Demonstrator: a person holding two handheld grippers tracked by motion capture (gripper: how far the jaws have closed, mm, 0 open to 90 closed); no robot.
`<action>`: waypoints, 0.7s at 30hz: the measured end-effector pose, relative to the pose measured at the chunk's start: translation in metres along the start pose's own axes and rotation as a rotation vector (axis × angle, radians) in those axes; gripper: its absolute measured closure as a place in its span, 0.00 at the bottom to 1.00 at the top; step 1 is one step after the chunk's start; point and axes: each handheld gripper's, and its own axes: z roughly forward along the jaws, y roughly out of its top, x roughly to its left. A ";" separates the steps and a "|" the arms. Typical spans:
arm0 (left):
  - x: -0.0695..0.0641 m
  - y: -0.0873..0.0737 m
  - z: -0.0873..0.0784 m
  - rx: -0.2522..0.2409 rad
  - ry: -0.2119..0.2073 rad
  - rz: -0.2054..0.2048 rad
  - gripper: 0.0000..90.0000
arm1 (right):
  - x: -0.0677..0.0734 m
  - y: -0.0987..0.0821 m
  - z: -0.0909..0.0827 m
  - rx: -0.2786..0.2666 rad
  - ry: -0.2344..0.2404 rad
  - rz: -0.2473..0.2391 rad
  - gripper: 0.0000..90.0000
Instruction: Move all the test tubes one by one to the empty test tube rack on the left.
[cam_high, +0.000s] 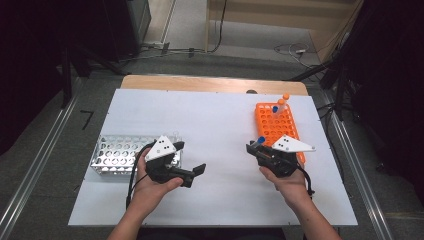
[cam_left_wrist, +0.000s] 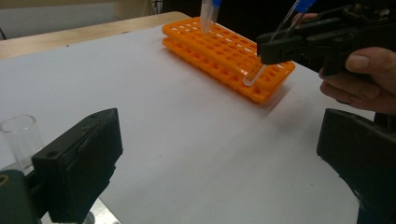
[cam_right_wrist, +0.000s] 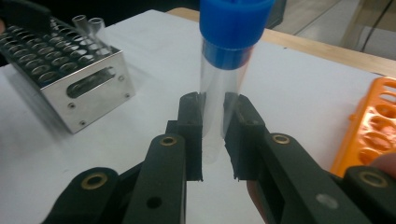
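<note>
Blue-capped tube (cam_right_wrist: 219, 93) clamped upright between the black pads of the right claw (cam_right_wrist: 213, 135), lifted just off the near end of the orange rack (cam_high: 276, 126), rounded bottom hanging over the near corner holes in the left gripper view. Left claw (cam_left_wrist: 219, 158) empty, jaws wide apart, hovering on the far side of the white worktop (cam_high: 220, 135) from the orange rack, just beside the metal rack (cam_high: 120, 152). Two more capped tubes (cam_high: 281, 104) standing at the far end of the orange rack. Risks from here, as a judgement: smooth clear wall gripped low and well under the cap, so top-heavy and liable to tilt or slide through the pads on a quick swing; a tilted tube likely to catch a hole rim in the metal rack and jam or drop; open left jaws close enough to that rack to knock its glass tubes (cam_right_wrist: 88, 25).
</note>
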 end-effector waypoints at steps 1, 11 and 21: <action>-0.002 0.000 0.001 0.003 -0.005 0.003 0.02 | 0.003 -0.001 0.001 0.004 0.008 -0.002 0.83; -0.013 0.001 0.005 0.007 -0.039 0.022 0.03 | 0.034 -0.002 0.017 0.038 0.083 -0.066 0.83; -0.021 0.002 0.009 0.007 -0.072 0.039 0.06 | 0.057 -0.005 0.028 0.069 0.148 -0.121 0.83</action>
